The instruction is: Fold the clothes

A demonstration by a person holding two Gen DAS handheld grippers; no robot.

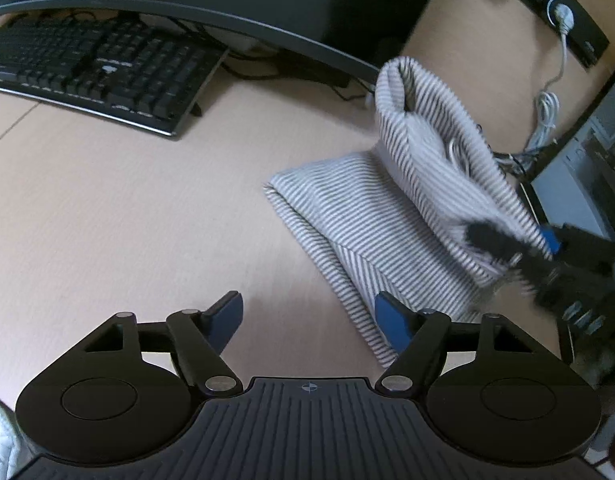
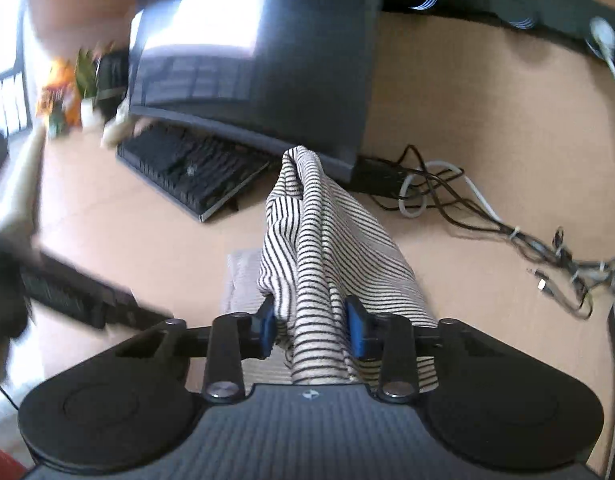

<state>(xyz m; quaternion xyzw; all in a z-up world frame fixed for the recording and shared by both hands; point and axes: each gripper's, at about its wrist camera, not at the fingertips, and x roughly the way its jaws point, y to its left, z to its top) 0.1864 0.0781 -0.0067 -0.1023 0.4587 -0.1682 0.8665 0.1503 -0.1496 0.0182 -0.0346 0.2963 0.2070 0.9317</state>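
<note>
The right gripper [image 2: 310, 326] pinches a bunch of the striped shirt [image 1: 387, 216] and lifts that part up, probably to fold it over. The rest lies flat on the desk [image 1: 127, 208], near the keyboard [image 1: 99, 68]. The left gripper [image 1: 309, 318] is wide open with nothing in it, waiting just beside the shirt's edge. The shirt is soft, white with thin dark stripes.

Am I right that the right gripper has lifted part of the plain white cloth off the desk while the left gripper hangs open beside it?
Nearly. The cloth is striped, dark lines on pale fabric, not plain white; the right wrist view shows it clearly. The rest holds: the right gripper pinches a raised fold above the desk, and the left gripper is open with nothing between its fingers.
</note>
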